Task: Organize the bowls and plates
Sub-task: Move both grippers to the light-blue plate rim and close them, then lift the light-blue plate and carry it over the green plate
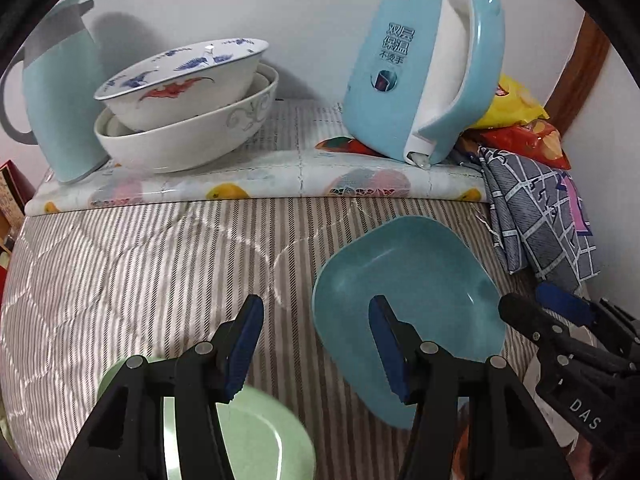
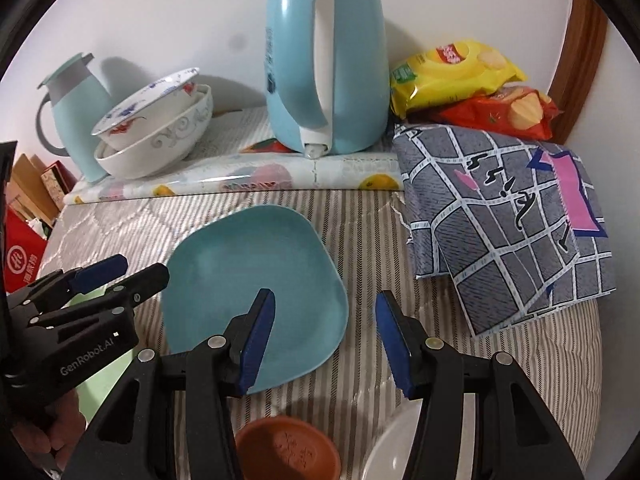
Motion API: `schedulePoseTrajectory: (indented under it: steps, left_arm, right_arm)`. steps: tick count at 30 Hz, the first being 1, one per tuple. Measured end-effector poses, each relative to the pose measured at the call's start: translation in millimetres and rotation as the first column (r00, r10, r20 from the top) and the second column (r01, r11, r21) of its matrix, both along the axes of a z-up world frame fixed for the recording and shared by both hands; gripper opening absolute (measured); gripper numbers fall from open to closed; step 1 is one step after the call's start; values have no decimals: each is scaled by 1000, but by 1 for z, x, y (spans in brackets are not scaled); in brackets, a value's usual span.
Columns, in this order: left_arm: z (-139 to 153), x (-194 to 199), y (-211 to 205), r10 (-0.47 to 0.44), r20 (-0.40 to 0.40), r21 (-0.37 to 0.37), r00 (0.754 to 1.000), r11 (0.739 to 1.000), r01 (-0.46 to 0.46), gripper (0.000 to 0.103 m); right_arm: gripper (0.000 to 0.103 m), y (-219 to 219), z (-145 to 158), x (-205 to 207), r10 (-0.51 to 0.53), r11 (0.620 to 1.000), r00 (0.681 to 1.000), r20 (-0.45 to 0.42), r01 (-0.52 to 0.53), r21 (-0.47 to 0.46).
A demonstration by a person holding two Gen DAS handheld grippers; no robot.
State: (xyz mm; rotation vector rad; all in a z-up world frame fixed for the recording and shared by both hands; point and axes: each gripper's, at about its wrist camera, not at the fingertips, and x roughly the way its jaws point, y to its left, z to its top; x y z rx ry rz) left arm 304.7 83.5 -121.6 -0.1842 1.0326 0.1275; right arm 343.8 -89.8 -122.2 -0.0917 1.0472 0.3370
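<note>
A teal square plate [image 1: 416, 280] [image 2: 248, 276] lies on the striped cloth. My left gripper [image 1: 316, 344] hangs open above the cloth, its right finger over the plate's left part and its left finger over a pale green plate [image 1: 260, 432] at the near edge. My right gripper [image 2: 326, 338] is open too, and the teal plate's right rim shows between its fingers, untouched. Each gripper shows in the other view: the right gripper [image 1: 534, 299] and the left gripper [image 2: 140, 269]. Stacked white bowls [image 1: 184, 128] [image 2: 156, 136] stand at the back left. A brown dish [image 2: 288, 452] and a white dish [image 2: 390, 452] lie near.
A blue kettle [image 1: 420, 80] [image 2: 324, 68] and a mint jug [image 1: 60, 92] [image 2: 76, 112] stand on the fruit-print mat [image 1: 260, 176] by the wall. Snack bags [image 2: 460, 76] and a patterned grey cloth [image 2: 512, 220] fill the right side. Red boxes [image 2: 20, 256] sit off the left edge.
</note>
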Motion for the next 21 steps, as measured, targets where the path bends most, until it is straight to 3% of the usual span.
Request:
schedulePoseTrajectory:
  steps: [8, 16, 21]
  left_arm:
    - [-19, 20, -2, 0, -33, -4, 999, 1000, -1, 51]
    - [-40, 32, -4, -5, -78, -21, 997, 1000, 3, 26]
    - [-40, 35, -6, 2, -58, -7, 998, 1000, -3, 19]
  right_arm:
    - [36, 6, -19, 16, 3, 1000, 998, -55, -4, -9]
    - [24, 18, -43, 29, 6, 999, 994, -113, -11, -45]
    - [13, 20, -53, 32, -1, 997, 993, -116, -8, -73]
